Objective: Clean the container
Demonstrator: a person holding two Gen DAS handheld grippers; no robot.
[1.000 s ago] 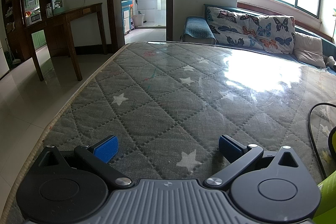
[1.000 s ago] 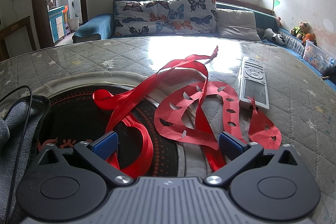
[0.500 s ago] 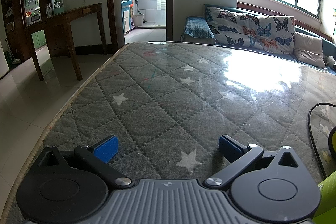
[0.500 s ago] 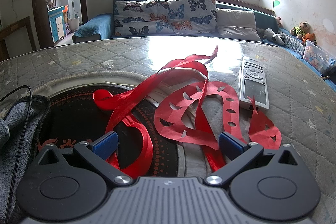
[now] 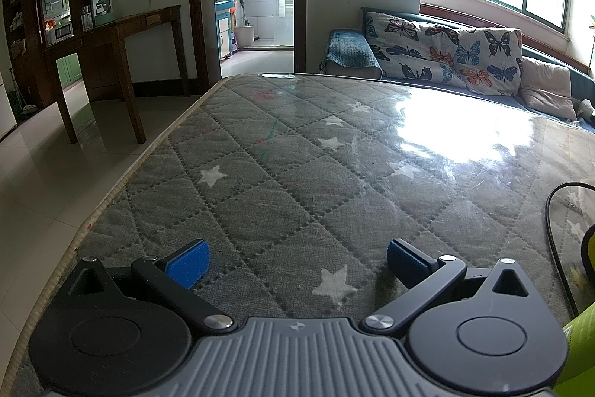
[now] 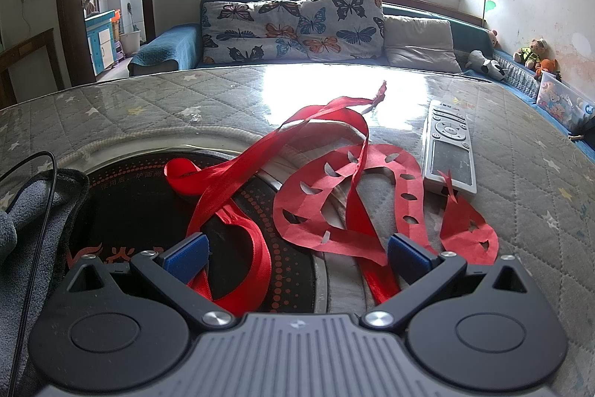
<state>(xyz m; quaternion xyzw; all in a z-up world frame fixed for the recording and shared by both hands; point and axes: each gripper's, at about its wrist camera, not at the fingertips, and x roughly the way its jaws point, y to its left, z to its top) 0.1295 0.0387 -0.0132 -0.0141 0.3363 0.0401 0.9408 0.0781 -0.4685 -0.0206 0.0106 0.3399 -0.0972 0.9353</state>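
Container (image 6: 148,211), half hidden under red ribbon (image 6: 230,188); both tongs (image 5: 295,261) (image 6: 297,257) gape, empty.

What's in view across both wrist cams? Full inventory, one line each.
table: 1, grey quilted star cover under clear sheet, fills both views
induction cooktop: 1, black, round, set into table
ribbon: 1, red satin, draped over cooktop
paper cutout: 1, red, right of cooktop
remote control: 1, silver, beside cutout
cloth: 1, grey, left of cooktop
cable: 1, black
sofa: 1, blue, butterfly cushions
left gripper: open, empty
right gripper: open, over ribbon
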